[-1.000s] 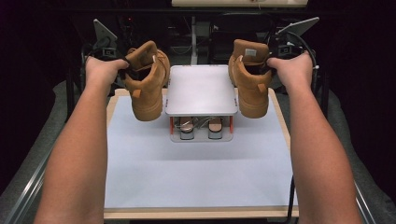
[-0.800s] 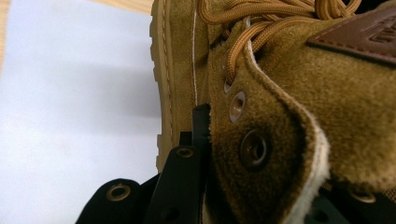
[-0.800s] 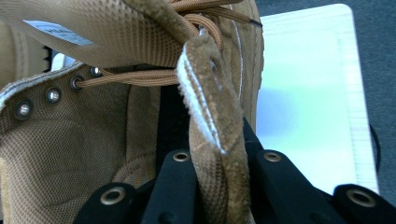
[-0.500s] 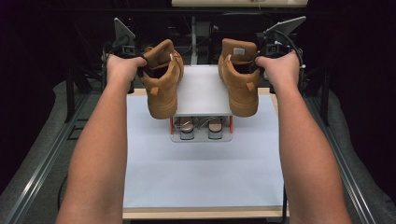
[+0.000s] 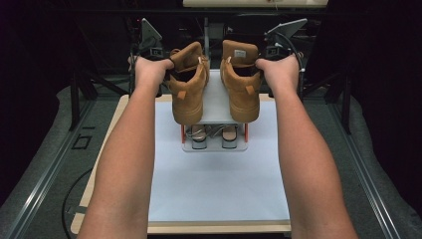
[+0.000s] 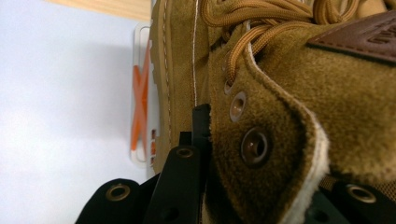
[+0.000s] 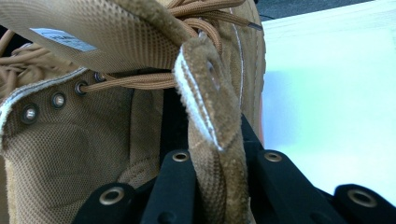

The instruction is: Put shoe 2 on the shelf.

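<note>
In the high view, the left hand-held gripper (image 5: 166, 63) grasped the collar of the left boot (image 5: 187, 92), and the right hand-held gripper (image 5: 260, 63) grasped the collar of the right boot (image 5: 241, 89). Both boots hung side by side, toes toward the person, over the top of a small grey rack (image 5: 215, 145) that stood on the white mat of the table (image 5: 214, 184); a pair of sandals (image 5: 214, 133) lay on the rack's lower shelf. In the left gripper view, the black jaws were clamped on the suede edge of the left boot (image 6: 280, 116) beside its eyelets. In the right gripper view, the jaws pinched the padded collar edge of the right boot (image 7: 210, 107), with its laces (image 7: 140, 81) running across just above.
</note>
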### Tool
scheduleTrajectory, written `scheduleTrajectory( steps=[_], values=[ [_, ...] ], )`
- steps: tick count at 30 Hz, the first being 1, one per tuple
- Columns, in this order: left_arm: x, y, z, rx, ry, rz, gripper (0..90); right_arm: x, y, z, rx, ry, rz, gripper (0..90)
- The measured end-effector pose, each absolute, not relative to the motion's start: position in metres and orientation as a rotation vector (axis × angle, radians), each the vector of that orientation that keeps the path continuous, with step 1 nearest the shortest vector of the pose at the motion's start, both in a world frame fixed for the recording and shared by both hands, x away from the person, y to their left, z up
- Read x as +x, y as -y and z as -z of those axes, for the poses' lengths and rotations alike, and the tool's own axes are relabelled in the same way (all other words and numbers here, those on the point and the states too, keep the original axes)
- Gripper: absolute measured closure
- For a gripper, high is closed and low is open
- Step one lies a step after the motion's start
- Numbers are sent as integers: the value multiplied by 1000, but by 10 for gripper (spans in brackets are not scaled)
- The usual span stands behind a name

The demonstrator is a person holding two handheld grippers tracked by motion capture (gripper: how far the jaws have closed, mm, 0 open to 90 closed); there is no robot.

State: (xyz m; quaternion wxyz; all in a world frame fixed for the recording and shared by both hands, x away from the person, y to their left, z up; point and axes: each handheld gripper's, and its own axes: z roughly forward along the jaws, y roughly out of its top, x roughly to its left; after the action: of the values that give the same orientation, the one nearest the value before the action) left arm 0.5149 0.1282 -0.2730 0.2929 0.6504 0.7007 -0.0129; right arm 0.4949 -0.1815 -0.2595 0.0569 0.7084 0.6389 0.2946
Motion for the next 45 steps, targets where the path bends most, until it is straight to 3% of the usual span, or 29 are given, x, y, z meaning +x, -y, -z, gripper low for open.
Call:
scheduleTrajectory(
  steps=[27,45],
  values=[
    [537,-112,299,1686,-1896,61,833,518,167,289,2219,-1877,-930,821],
    [542,-99,294,1828,-1815,13,741,520,162,287,2111,-1983,-858,748]
  ],
)
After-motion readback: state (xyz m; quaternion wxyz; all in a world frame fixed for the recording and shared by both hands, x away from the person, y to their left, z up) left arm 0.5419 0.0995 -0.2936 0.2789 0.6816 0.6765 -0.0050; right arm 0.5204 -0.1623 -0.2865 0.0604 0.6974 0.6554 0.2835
